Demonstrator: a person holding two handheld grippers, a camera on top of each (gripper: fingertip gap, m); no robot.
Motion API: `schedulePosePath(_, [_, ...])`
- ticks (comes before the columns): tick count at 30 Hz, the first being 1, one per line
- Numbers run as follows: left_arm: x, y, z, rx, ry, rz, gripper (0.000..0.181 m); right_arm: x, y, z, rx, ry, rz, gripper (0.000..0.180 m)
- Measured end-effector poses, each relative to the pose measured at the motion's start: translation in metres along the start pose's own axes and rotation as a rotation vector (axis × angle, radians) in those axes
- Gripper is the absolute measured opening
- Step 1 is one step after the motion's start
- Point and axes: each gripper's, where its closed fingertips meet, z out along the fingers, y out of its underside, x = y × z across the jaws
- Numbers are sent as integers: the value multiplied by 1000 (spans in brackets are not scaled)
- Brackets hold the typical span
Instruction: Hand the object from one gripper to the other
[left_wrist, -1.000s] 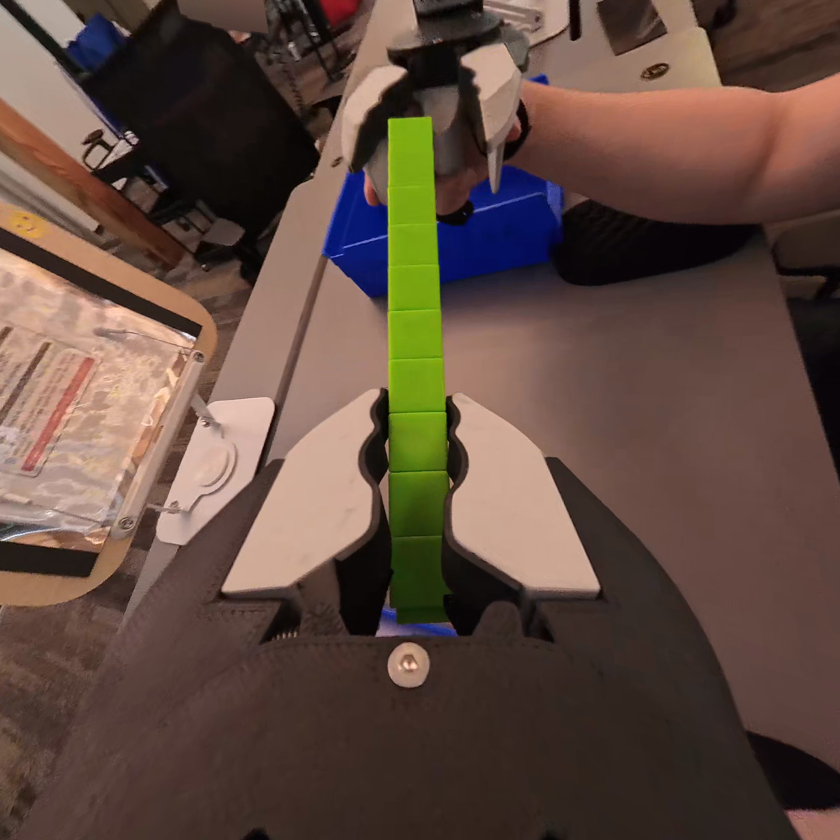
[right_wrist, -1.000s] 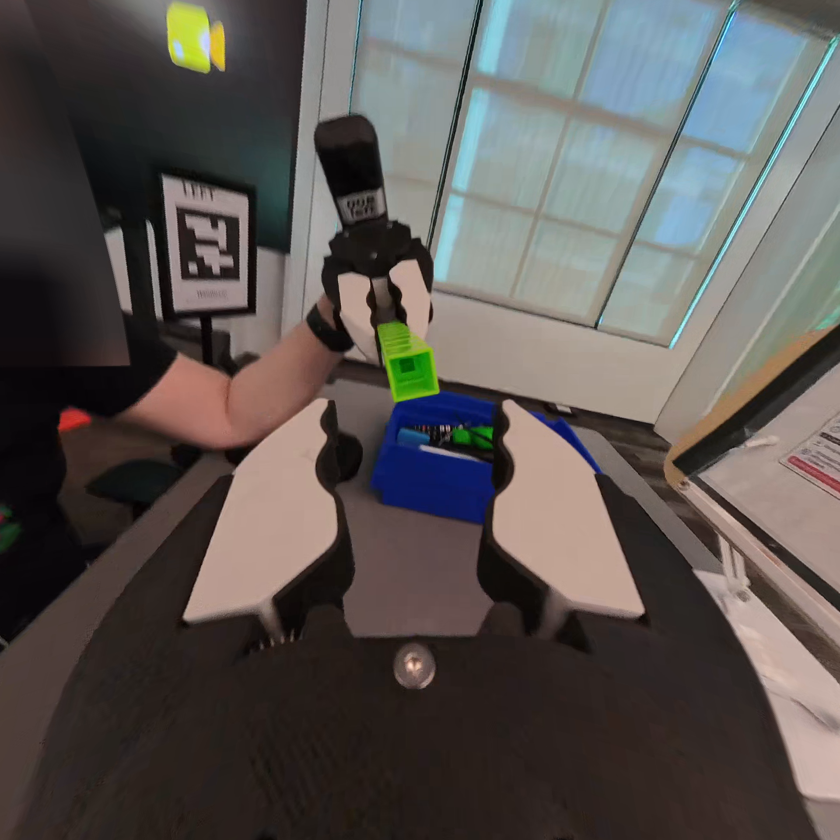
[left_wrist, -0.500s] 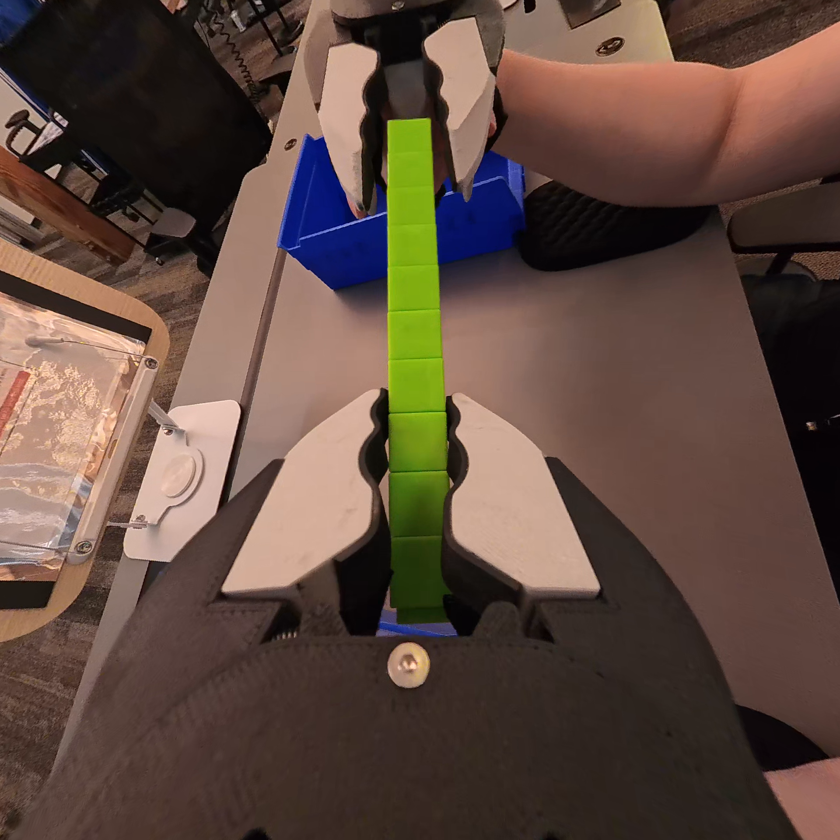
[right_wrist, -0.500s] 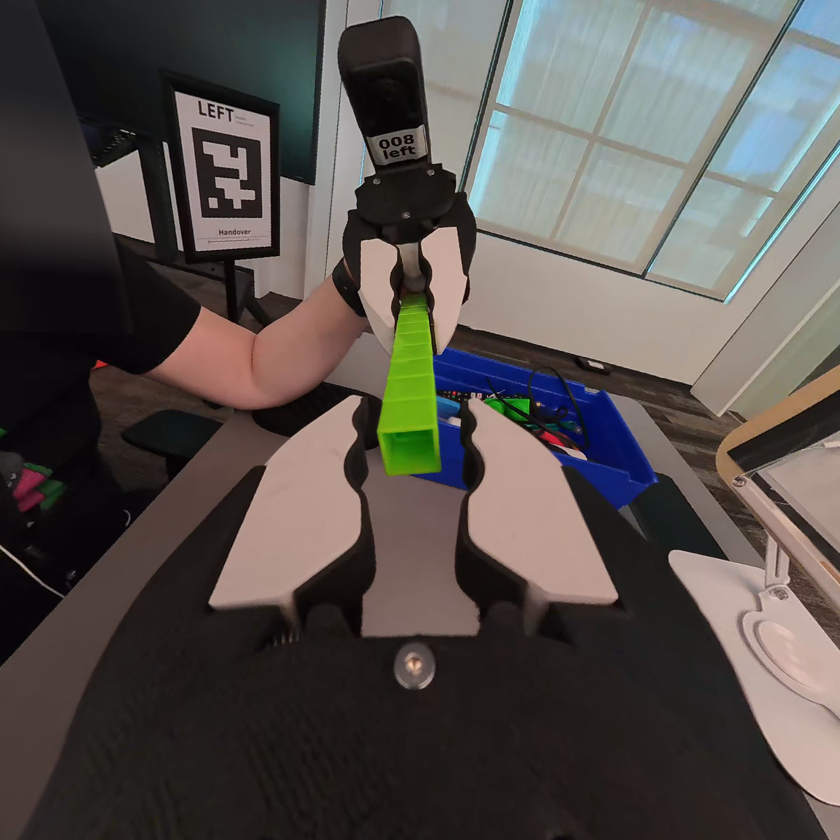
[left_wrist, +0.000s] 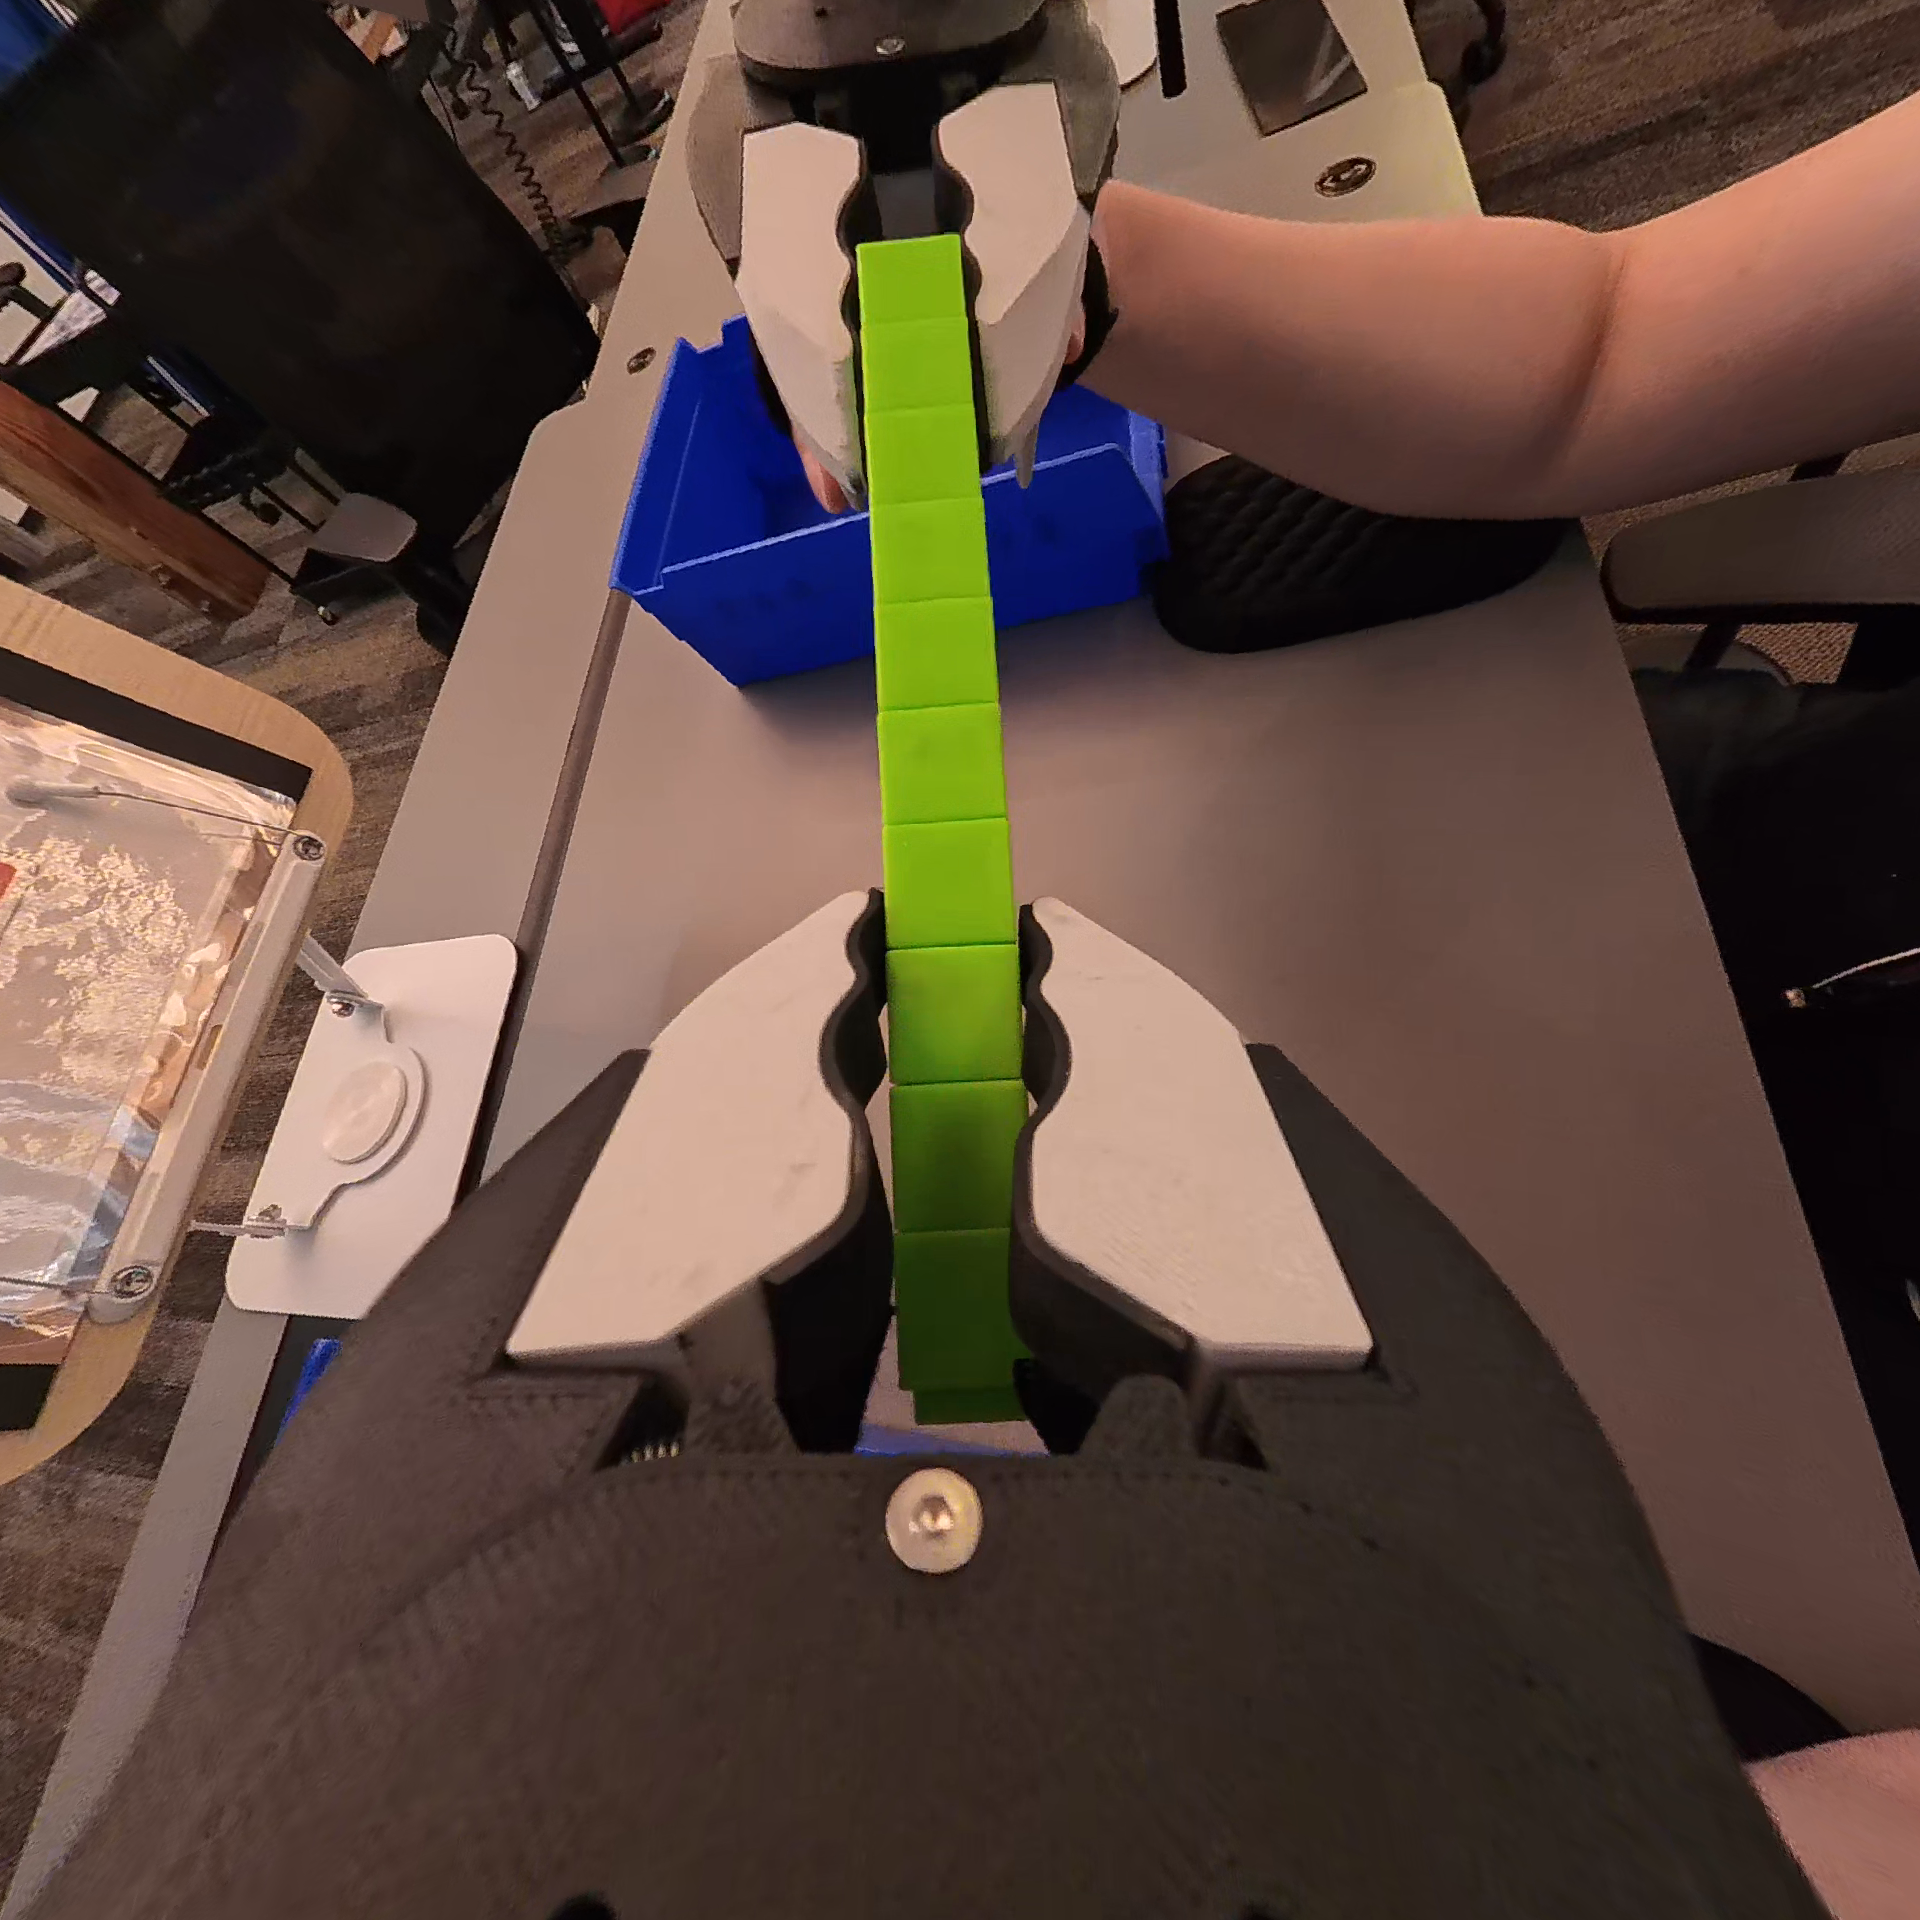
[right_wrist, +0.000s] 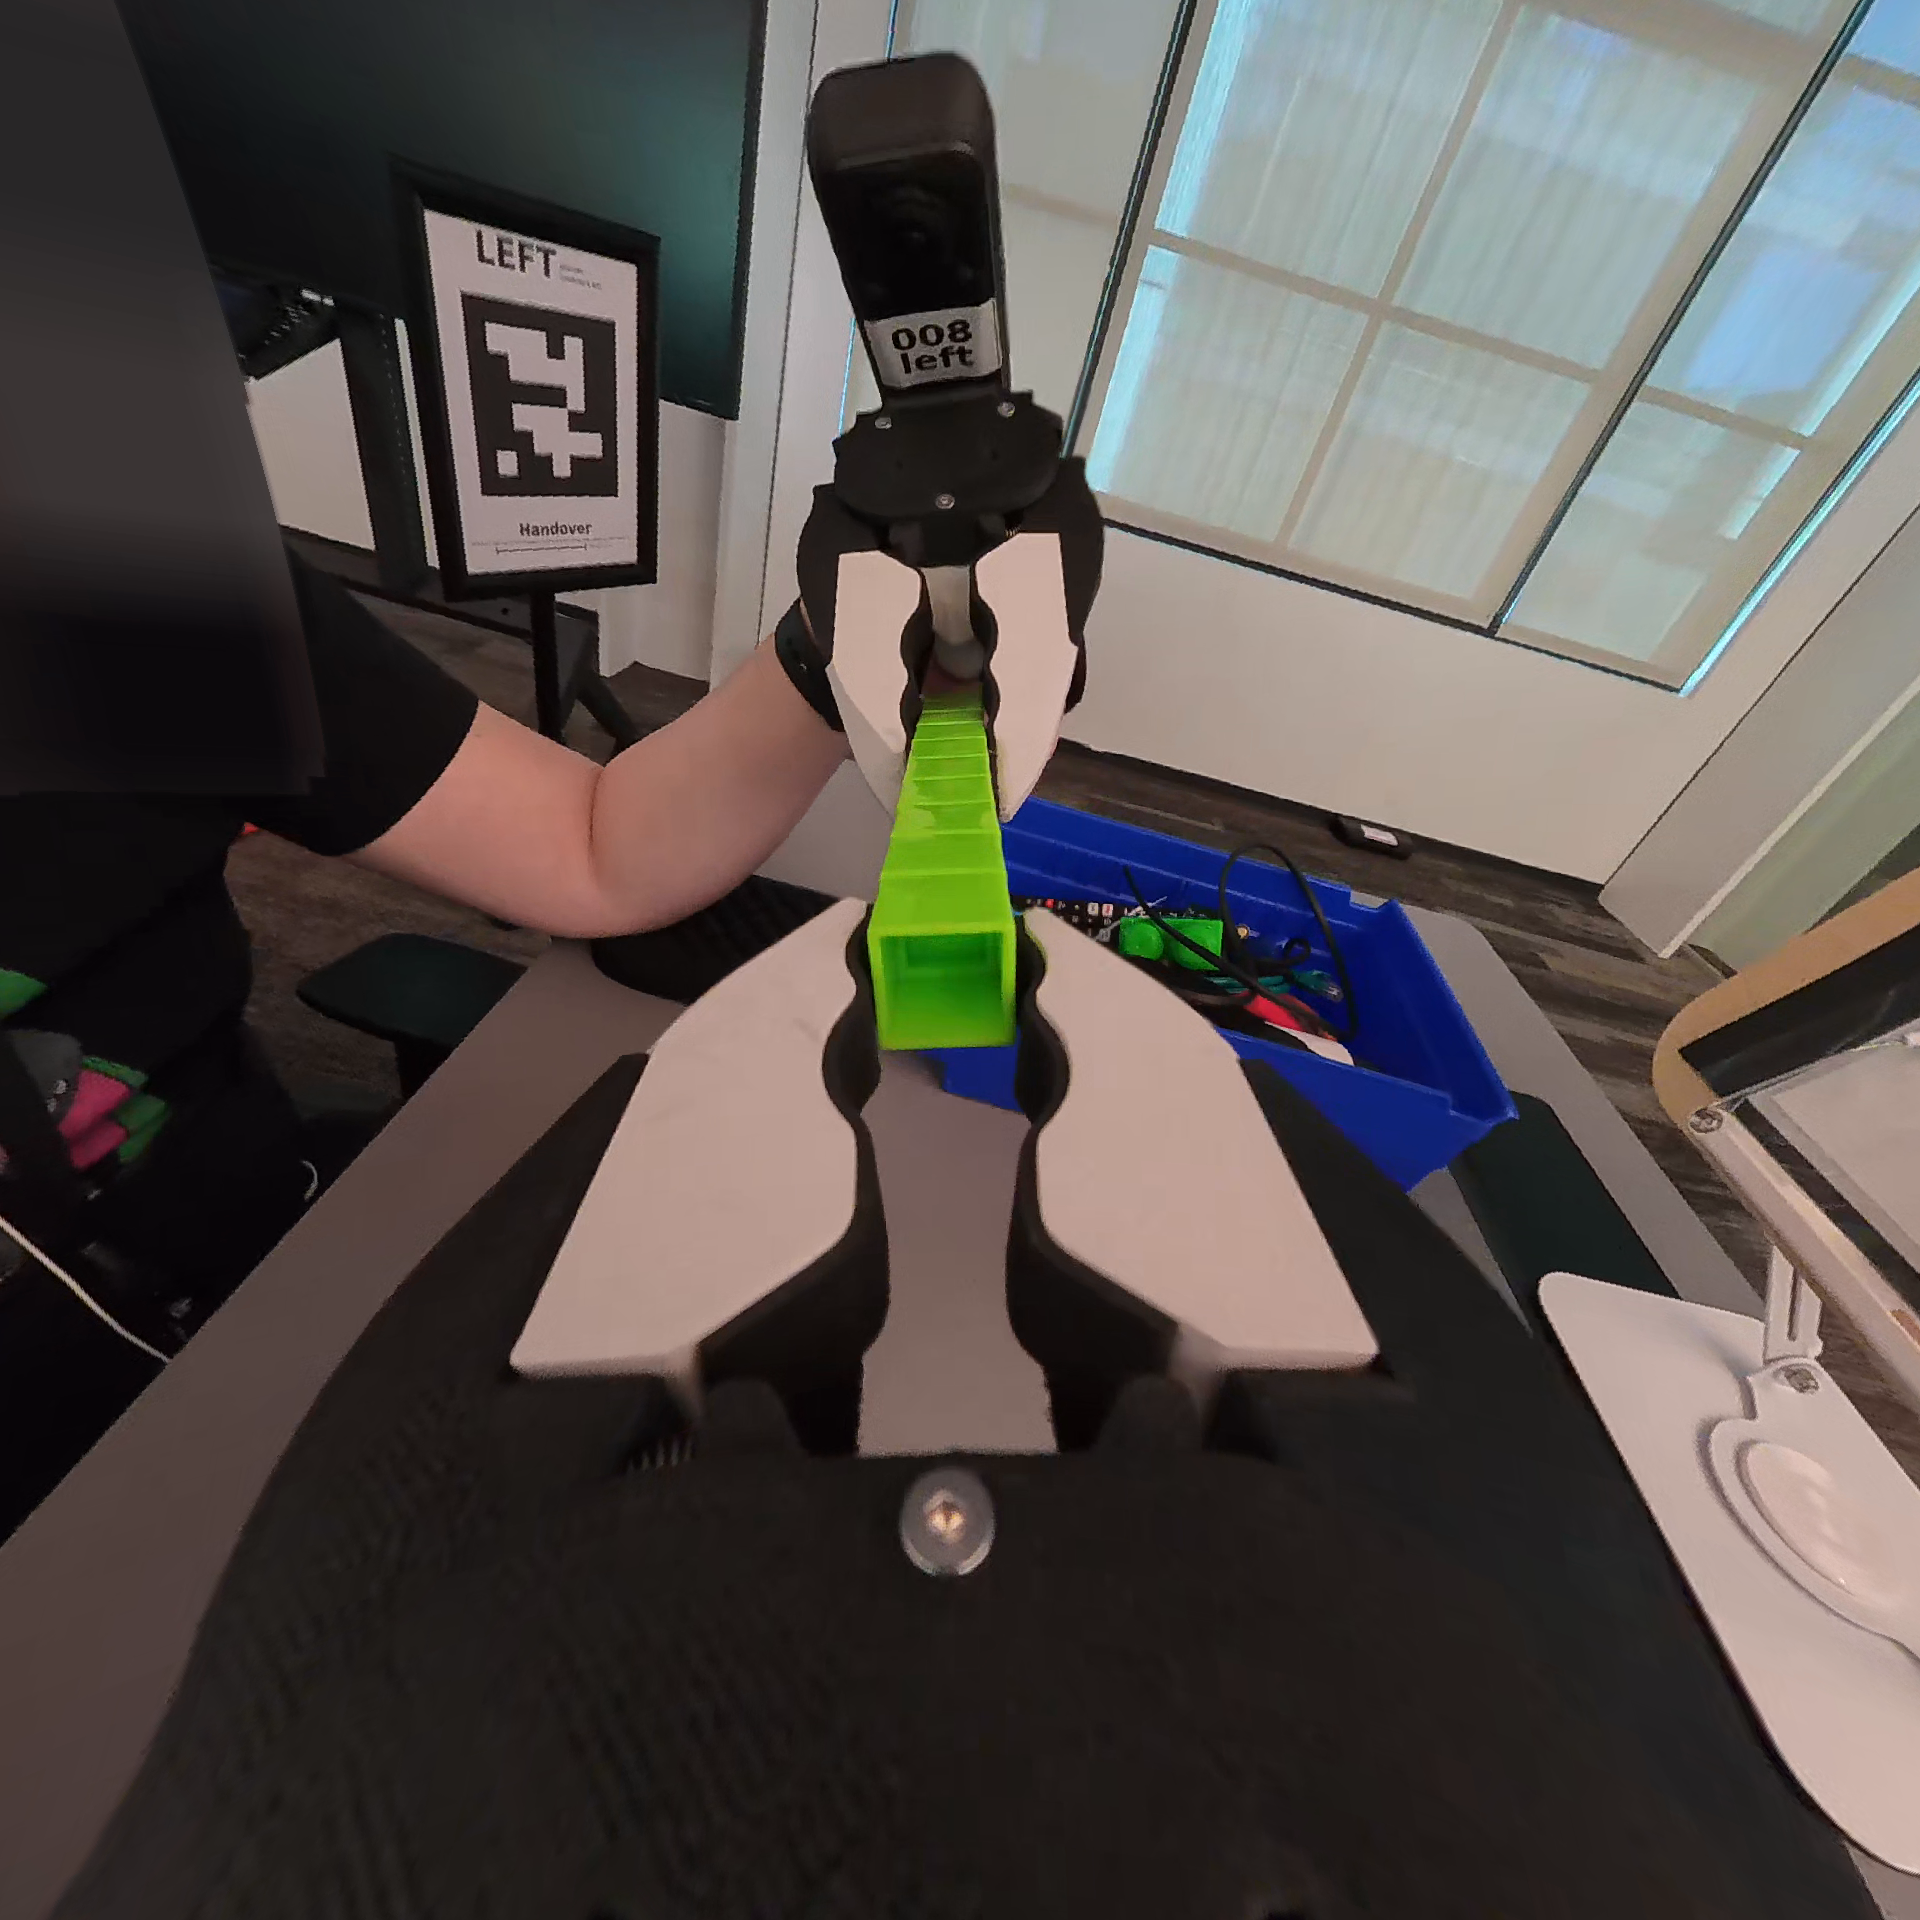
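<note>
The long bright-green segmented bar (left_wrist: 940, 727) hangs in the air above the grey table (left_wrist: 1299, 883), stretched between the 2 grippers. It looks like a row of square blocks joined end to end, and its far end, seen from the right wrist view, is an open hollow square (right_wrist: 945, 982).

The left gripper (left_wrist: 951, 997) has its white fingers pressed flat against both sides of the bar near one end, clamped firmly on it, with the last few segments running back between the fingers toward the black body.

The right gripper (right_wrist: 945, 977) sits around the other end. Its fingertips flank the bar's open end on both sides and look to be touching it, though whether they are truly squeezing or only closing in I cannot tell; behind the tips the gap between the fingers is narrow.

Below the bar stands a blue bin (right_wrist: 1382, 1091) holding cables and small coloured parts. A black padded rest (left_wrist: 1330, 561) lies beside it. A person's forearm (left_wrist: 1507, 364) reaches in behind the right gripper. A white plate (left_wrist: 364, 1122) sits at the table's edge.
</note>
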Motion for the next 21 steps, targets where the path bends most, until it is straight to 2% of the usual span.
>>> schedulePosePath(2, [-6, -4, -3, 31, -37, -14, 23, 3, -6, -1, 40, 9, 27, 23])
schedulePosePath(6, [-34, -14, -27, 126, -208, -92, 57, 14, -11, -7, 113, 27, 122, 23])
schedulePosePath(8, [-48, -22, -52, 237, -281, -143, 67, 25, -10, -12, 162, 53, 183, 24])
schedulePosePath(12, [-79, -32, -115, 545, -408, -295, 68, 50, -11, -31, 327, 85, 349, 23])
schedulePosePath(15, [-90, -18, -136, 654, -361, -407, 68, 68, -6, -48, 458, 86, 483, 23])
schedulePosePath(18, [-98, 5, -128, 637, -273, -512, 73, 78, -6, -63, 596, 69, 564, 23])
schedulePosePath(21, [-107, 4, -111, 698, -194, -582, 71, 83, -7, -72, 725, 57, 610, 23])
